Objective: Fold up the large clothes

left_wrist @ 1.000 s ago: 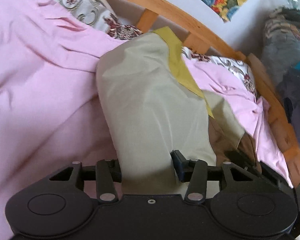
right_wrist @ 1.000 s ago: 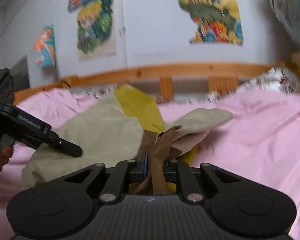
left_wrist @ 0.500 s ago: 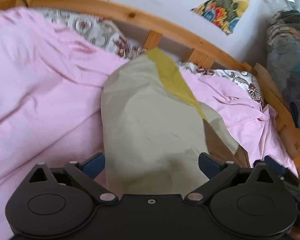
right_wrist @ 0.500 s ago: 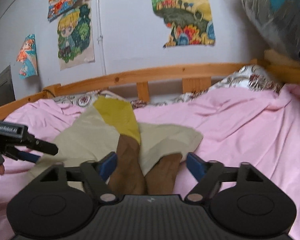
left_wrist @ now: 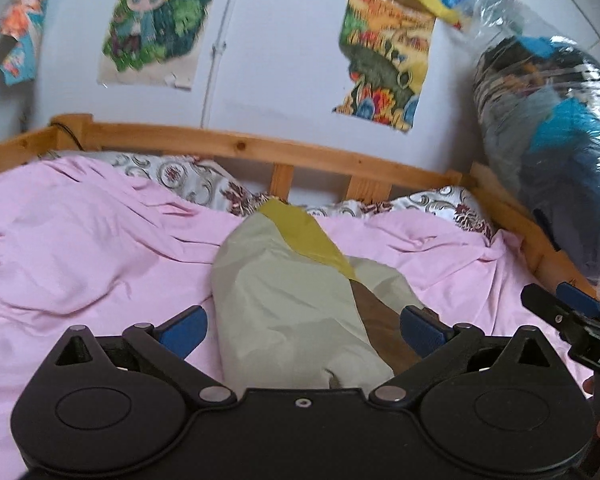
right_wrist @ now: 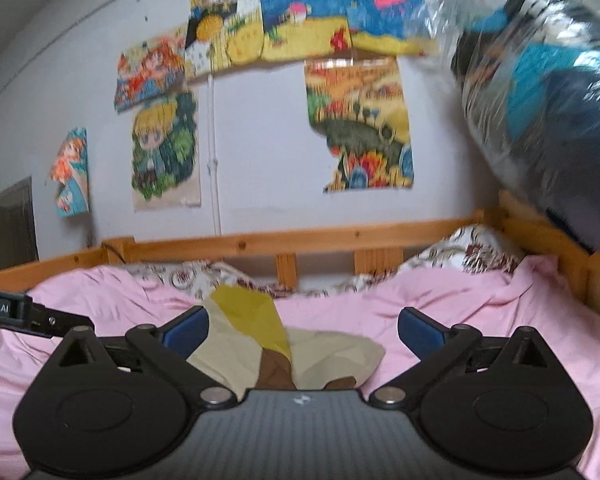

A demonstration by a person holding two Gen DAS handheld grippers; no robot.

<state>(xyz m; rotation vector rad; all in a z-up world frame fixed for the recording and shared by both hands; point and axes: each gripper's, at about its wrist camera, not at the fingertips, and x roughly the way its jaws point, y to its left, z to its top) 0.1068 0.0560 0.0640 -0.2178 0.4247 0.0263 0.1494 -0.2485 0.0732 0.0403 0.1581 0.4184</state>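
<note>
A folded beige garment (left_wrist: 284, 304) with a yellow band (left_wrist: 304, 236) and a brown part (left_wrist: 376, 320) lies on the pink sheet (left_wrist: 80, 256). It also shows in the right wrist view (right_wrist: 236, 344). My left gripper (left_wrist: 303, 326) is open and empty, raised above the garment's near end. My right gripper (right_wrist: 303, 326) is open and empty, also above the near end. The right gripper shows at the right edge of the left view (left_wrist: 568, 316). The left gripper shows at the left edge of the right view (right_wrist: 40, 316).
A wooden bed rail (left_wrist: 260, 148) runs along the back, with patterned pillows (left_wrist: 180, 180) in front of it. A clear plastic bag of dark and blue clothes (left_wrist: 552, 128) hangs at the right. Posters (right_wrist: 168, 148) cover the wall.
Both grippers opened and let go of the garment, then lifted and tilted up. The garment now lies flat on the sheet.
</note>
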